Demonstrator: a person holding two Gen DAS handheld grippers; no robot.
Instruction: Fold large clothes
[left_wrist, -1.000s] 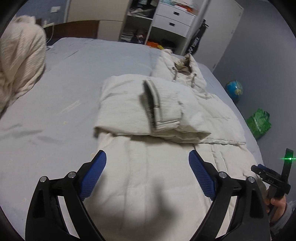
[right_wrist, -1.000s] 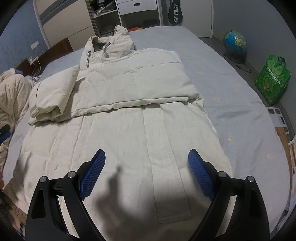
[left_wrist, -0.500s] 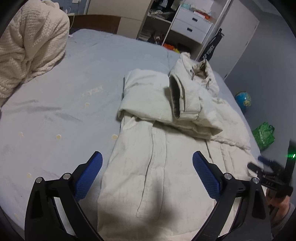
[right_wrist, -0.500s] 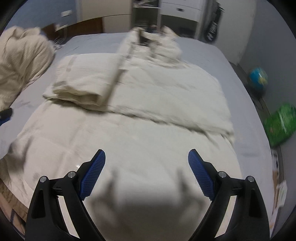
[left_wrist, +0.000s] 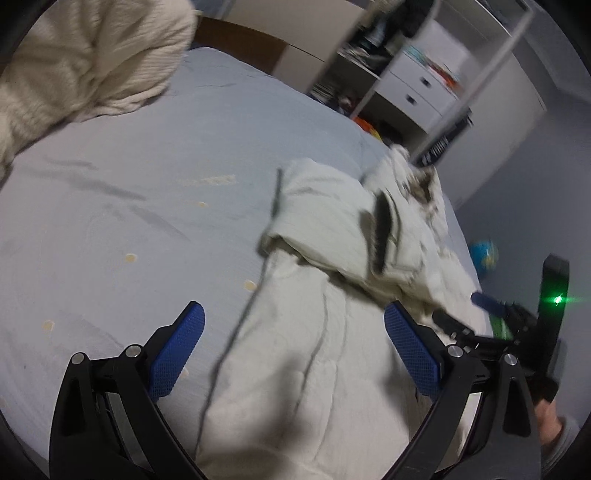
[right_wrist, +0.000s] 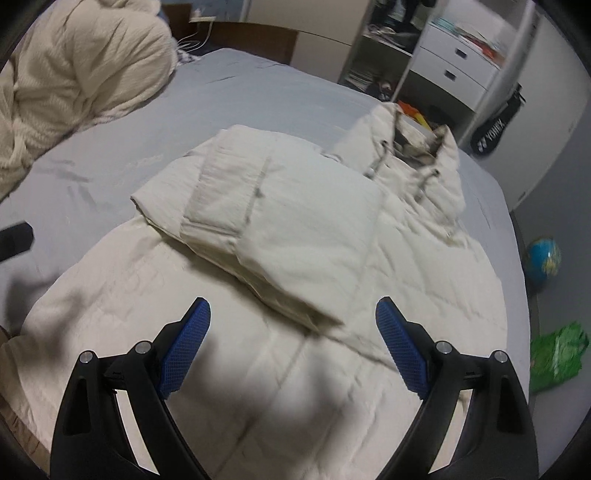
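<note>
Cream hooded coat (right_wrist: 332, 258) lies flat on the bed (right_wrist: 258, 96), sleeves already folded across its chest; the lower half remains unfolded. Left tongs (left_wrist: 295, 350) and right tongs (right_wrist: 293, 347) hover spread wide, holding nothing.
</note>
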